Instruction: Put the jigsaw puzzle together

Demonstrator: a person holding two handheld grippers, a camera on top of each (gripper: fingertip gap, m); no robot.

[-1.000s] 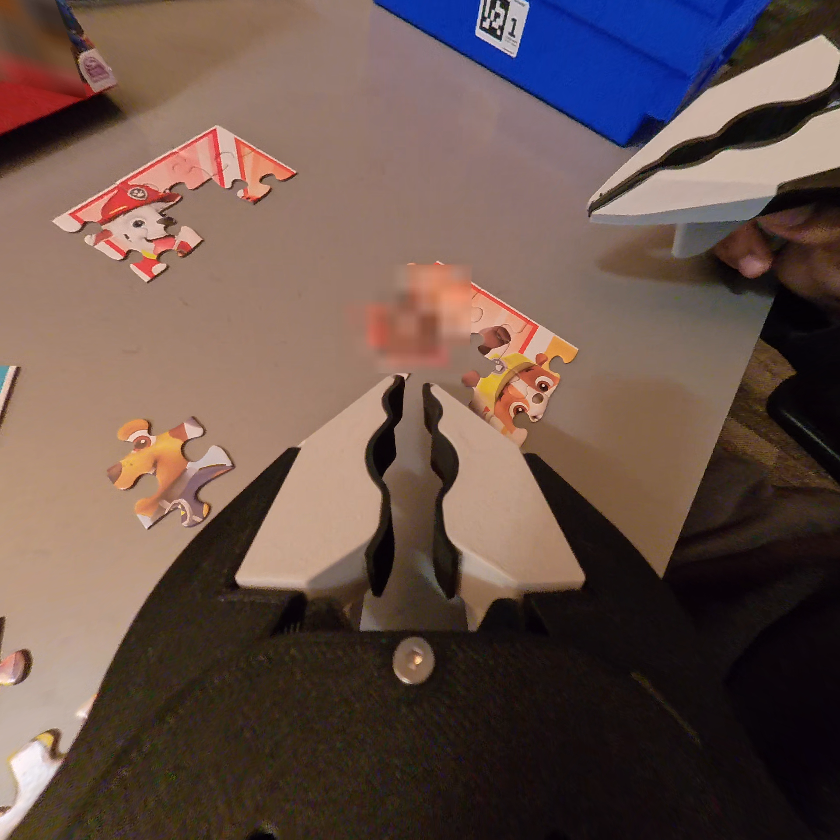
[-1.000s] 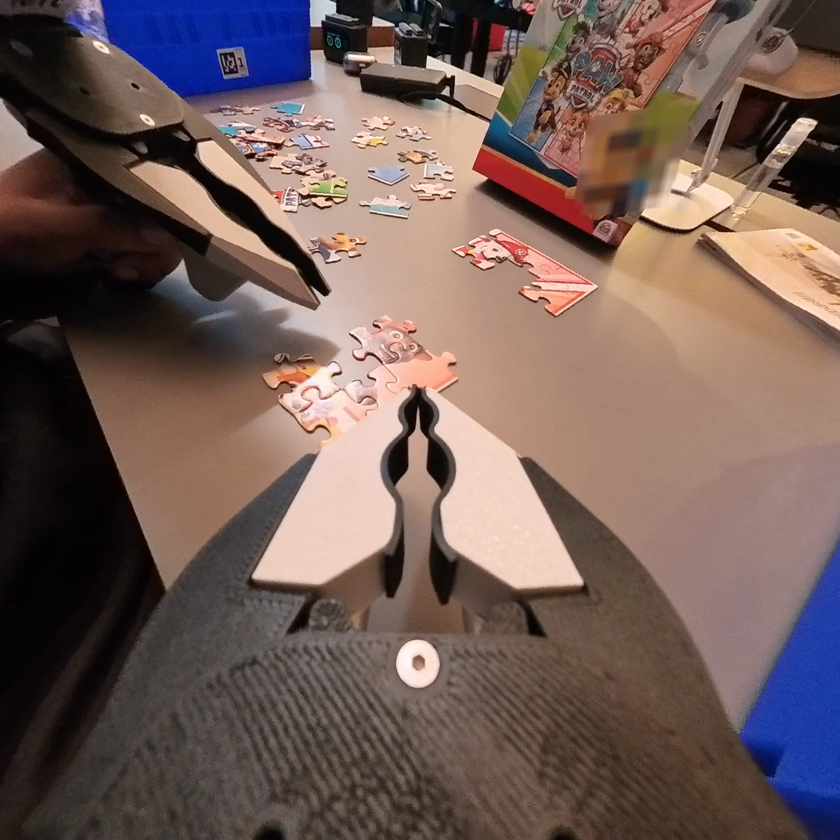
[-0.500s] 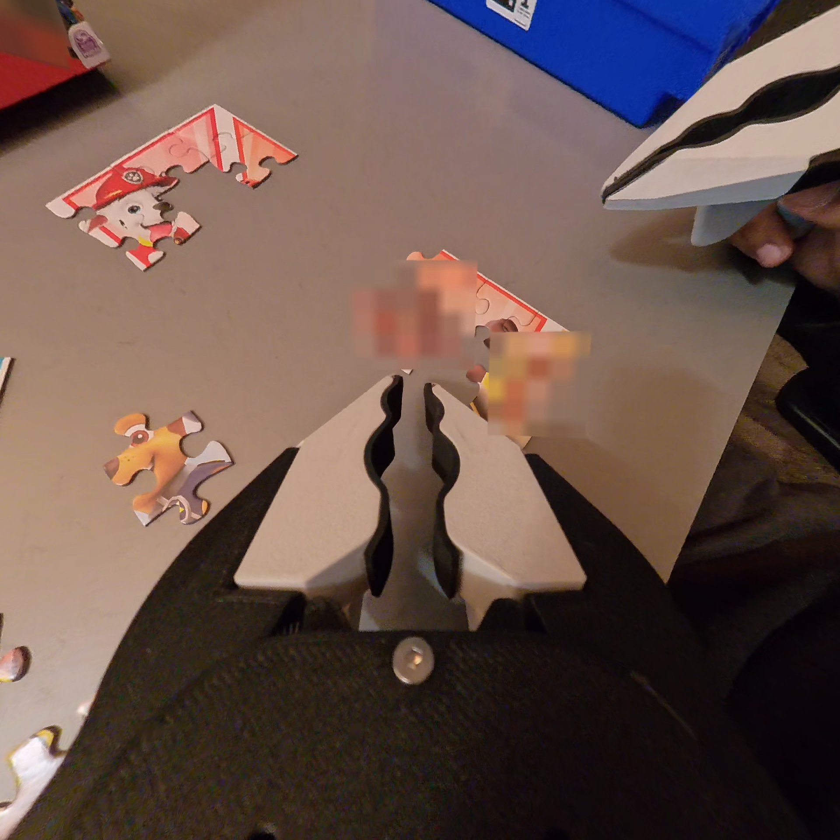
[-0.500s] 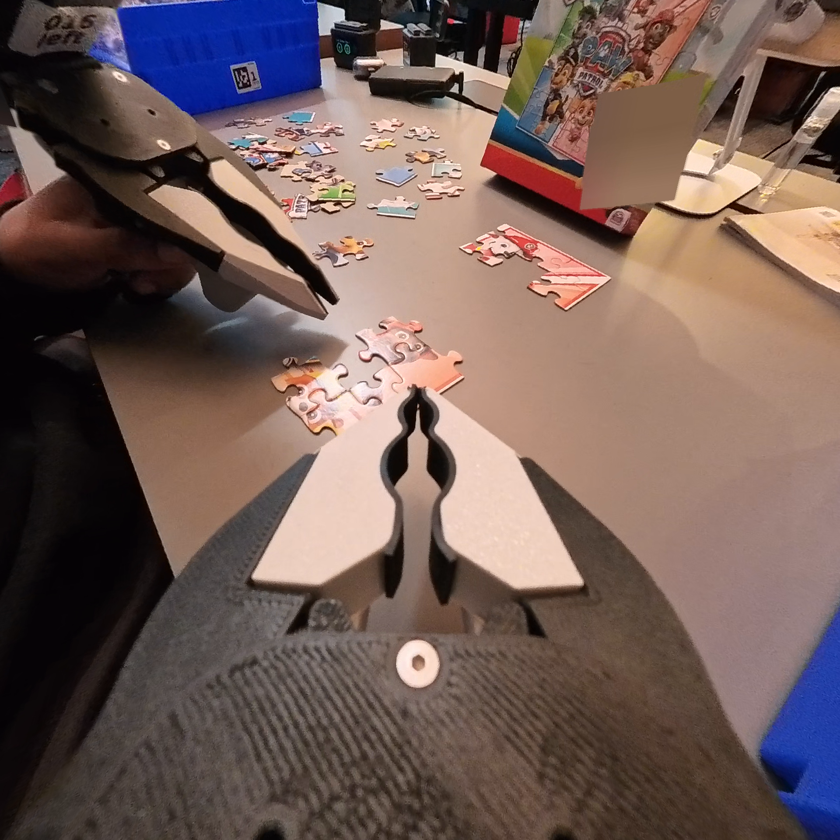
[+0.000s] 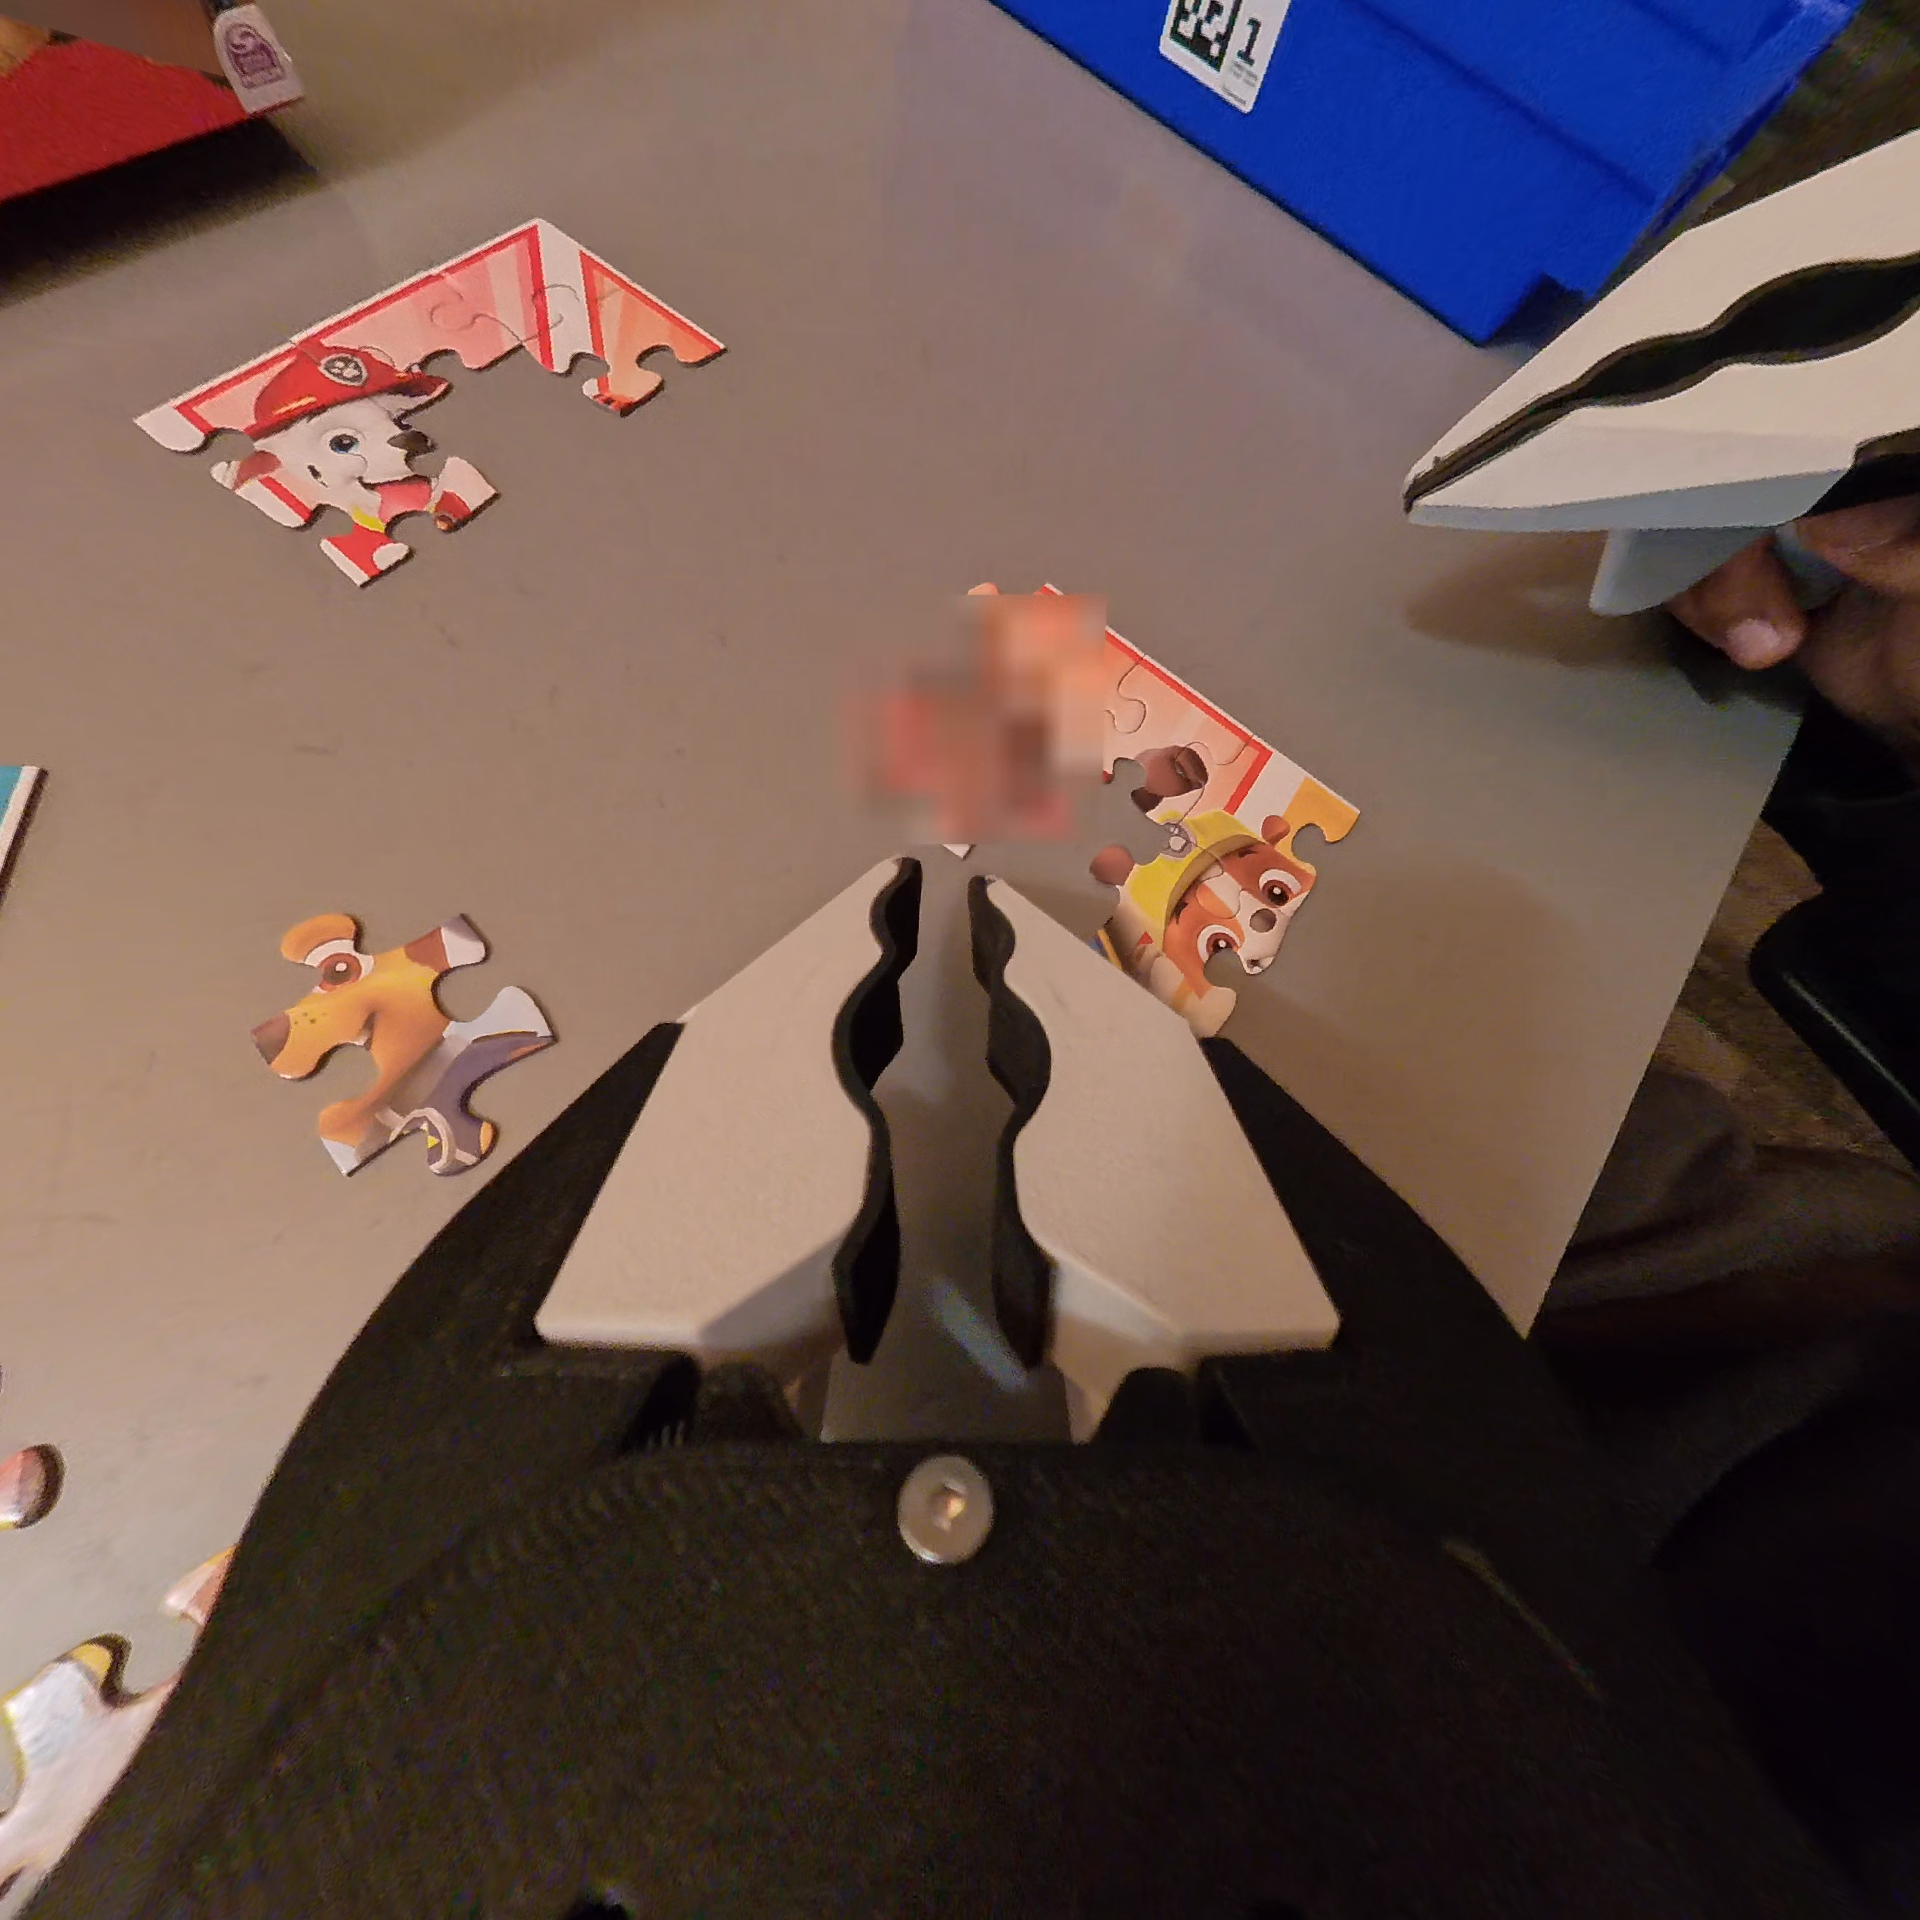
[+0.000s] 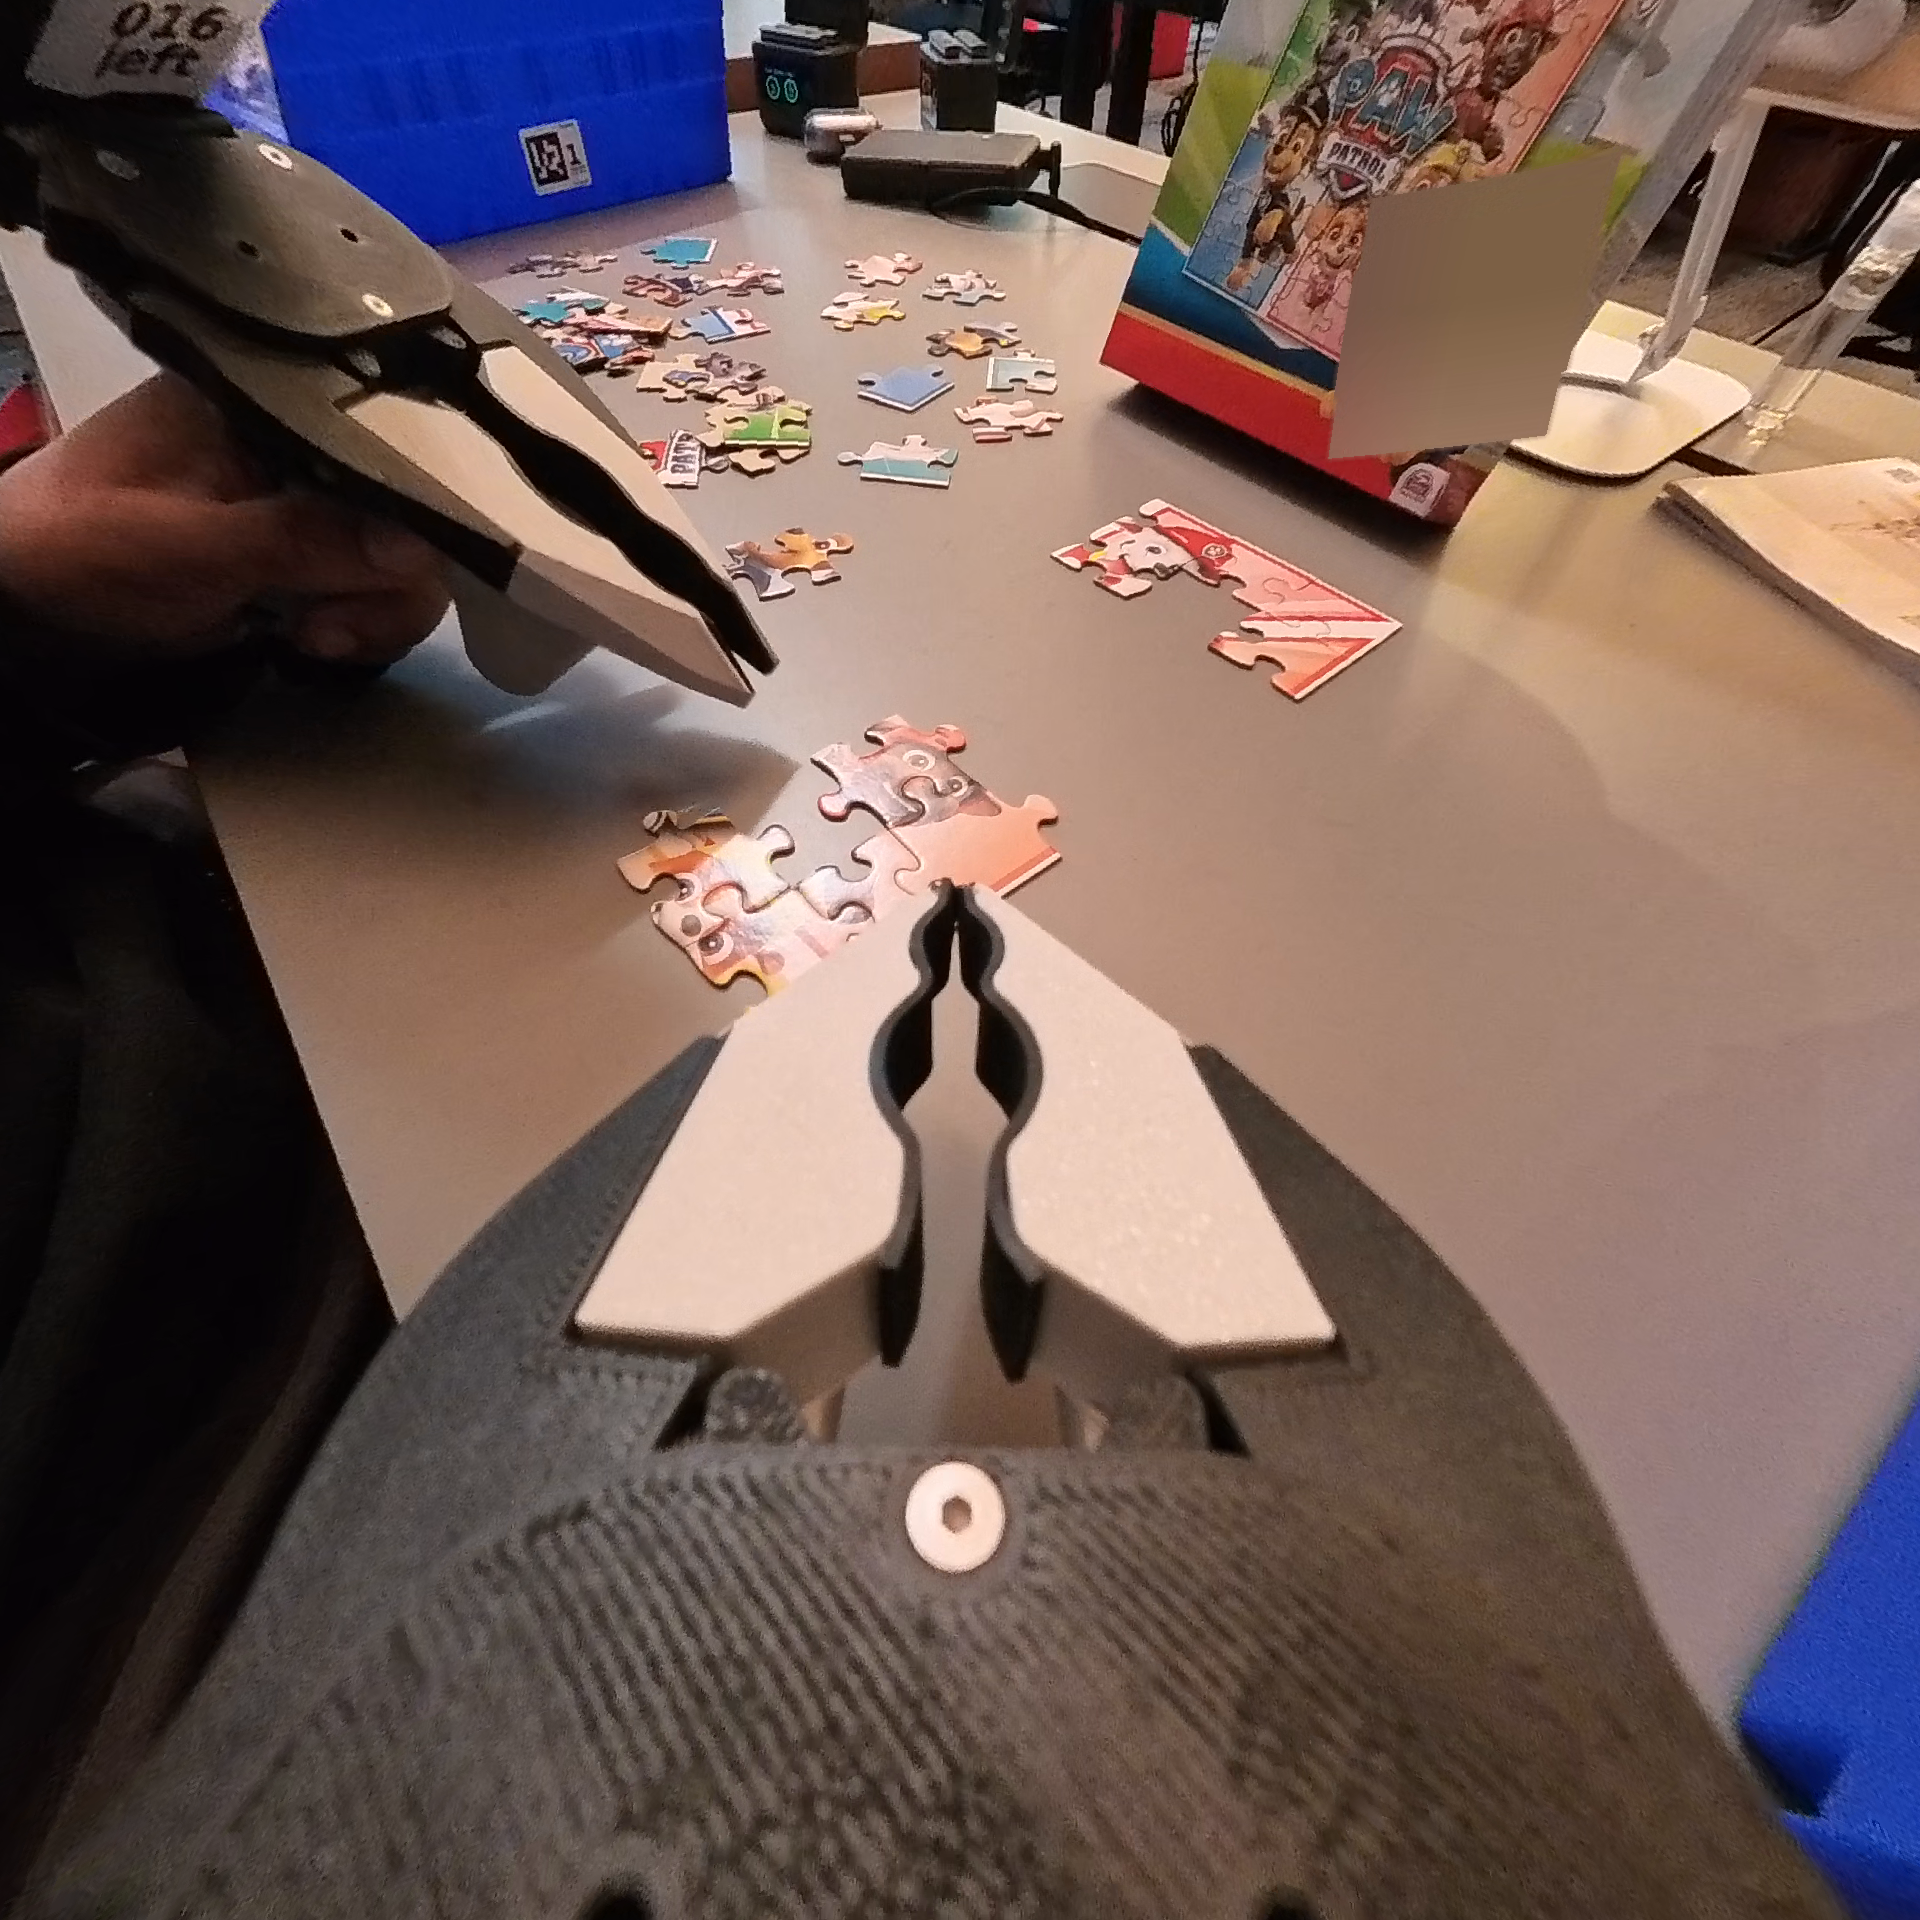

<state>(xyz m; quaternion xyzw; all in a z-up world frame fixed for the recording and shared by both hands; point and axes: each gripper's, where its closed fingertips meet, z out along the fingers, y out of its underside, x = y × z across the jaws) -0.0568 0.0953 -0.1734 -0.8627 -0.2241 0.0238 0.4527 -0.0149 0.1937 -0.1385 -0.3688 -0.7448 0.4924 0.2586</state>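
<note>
Part-joined cartoon puzzle cluster (image 6: 842,857) on grey table (image 6: 1351,987)

The bench (image 6: 1351,935) is smooth grey with a soft sheen. Puzzle pieces (image 6: 894,831) look like printed card, slightly glossy. Each tool (image 6: 954,902) has a black ribbed plastic body, matt pale fingers (image 6: 1091,1143) and dark wavy pads. The bin (image 5: 1455,156) is glossy blue plastic.
</note>
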